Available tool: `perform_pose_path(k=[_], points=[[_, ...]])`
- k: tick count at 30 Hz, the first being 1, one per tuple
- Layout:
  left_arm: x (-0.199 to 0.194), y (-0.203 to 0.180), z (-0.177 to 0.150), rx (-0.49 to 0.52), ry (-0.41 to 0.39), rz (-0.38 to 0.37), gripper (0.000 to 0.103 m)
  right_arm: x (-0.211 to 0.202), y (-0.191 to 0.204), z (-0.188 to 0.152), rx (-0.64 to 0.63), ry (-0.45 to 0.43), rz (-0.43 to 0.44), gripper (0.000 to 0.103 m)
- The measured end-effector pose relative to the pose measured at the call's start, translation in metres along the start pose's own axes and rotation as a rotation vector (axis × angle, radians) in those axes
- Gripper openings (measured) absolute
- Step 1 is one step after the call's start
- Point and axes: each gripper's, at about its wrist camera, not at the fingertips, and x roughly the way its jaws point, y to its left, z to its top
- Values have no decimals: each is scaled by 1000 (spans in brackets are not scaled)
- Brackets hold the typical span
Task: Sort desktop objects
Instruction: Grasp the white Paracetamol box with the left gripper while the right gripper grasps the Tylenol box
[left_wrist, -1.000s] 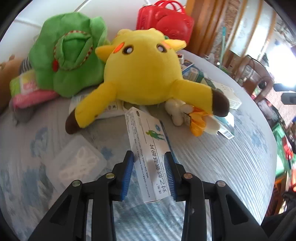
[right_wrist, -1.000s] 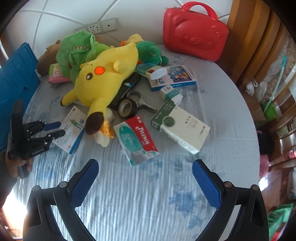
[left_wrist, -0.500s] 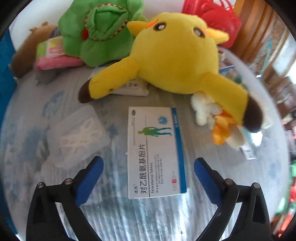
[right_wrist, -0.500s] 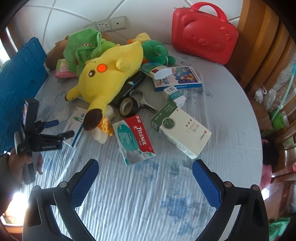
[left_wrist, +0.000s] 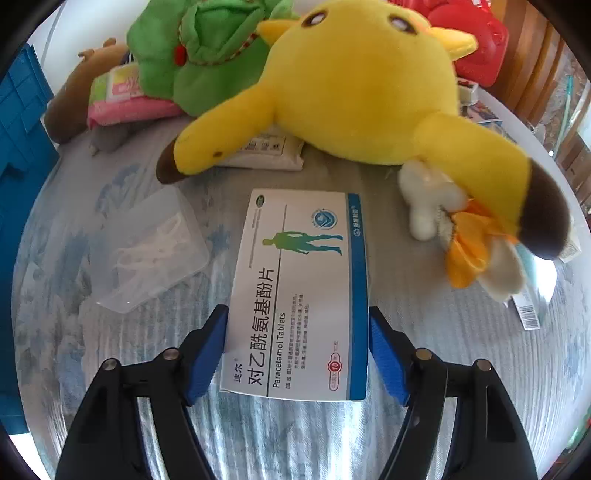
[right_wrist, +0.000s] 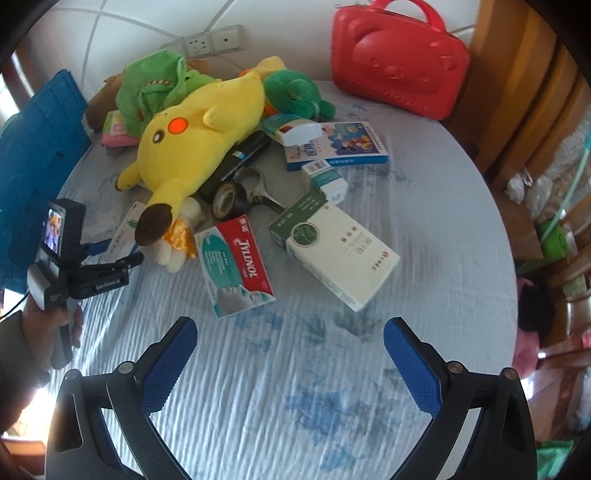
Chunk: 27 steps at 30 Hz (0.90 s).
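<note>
Cluttered counter (right_wrist: 424, 192) w/ pale-blue cloth | L gripper (left_wrist: 297, 349) pads flank paracetamol box (left_wrist: 295, 291), contact unclear | R gripper (right_wrist: 290, 367) wide, empty | step: grasping box | next: squeeze, lift to sort spot

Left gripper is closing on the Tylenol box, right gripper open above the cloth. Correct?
Not quite. The left gripper brackets the Paracetamol Tablets box, as the left wrist view shows, pads at its edges. The Tylenol box lies untouched, ahead of the right gripper, which is open above the cloth.
</note>
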Motion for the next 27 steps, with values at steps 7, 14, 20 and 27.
perform_pose_path(k=[7,14,20,27], points=[[-30,5,0,-27,-63,-16,71,61,39,11,-167,-5,49,102],[-53,-6,6,-55,-105,-29,71,129,67,16,-222,38,43,102],[-67,4,-2,-76,-116,-15,71,148,63,19,-199,70,37,75],[-77,12,-9,-84,-121,-1,71,140,51,18,-159,83,45,72]])
